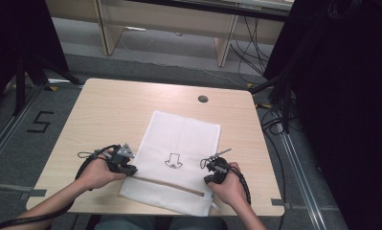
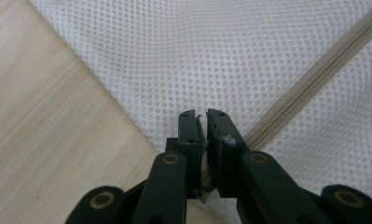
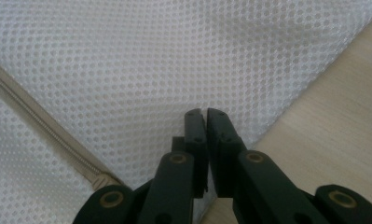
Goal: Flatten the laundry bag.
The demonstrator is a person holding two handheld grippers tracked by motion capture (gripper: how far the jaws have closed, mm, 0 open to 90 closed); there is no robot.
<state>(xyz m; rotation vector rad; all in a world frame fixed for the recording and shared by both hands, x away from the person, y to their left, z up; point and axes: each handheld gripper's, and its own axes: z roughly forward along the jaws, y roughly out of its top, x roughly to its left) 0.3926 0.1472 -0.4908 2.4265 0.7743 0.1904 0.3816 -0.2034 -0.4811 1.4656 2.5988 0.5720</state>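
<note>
A white mesh bag (image 1: 179,139) lies flat on the wooden table (image 1: 107,110), with a beige zipper (image 1: 164,184) running across its near end and a small arrow outline (image 1: 173,160) printed mid-bag. My left gripper (image 1: 130,170) sits at the bag's left edge by the zipper's end. In the left gripper view its jaws (image 2: 206,114) stand almost together with a sliver of mesh (image 2: 197,60) pinched between them, the zipper (image 2: 314,79) just to their right. My right gripper (image 1: 208,179) is at the bag's right edge. Its jaws (image 3: 205,113) are likewise pressed together on the mesh (image 3: 174,60).
A round cable hole (image 1: 203,98) sits near the table's far edge. Bare wood lies left of the bag (image 2: 44,130) and right of it (image 3: 333,130). Beyond the table are wooden shelf legs (image 1: 105,33), a dark stand (image 1: 21,76) and floor cables (image 1: 275,120).
</note>
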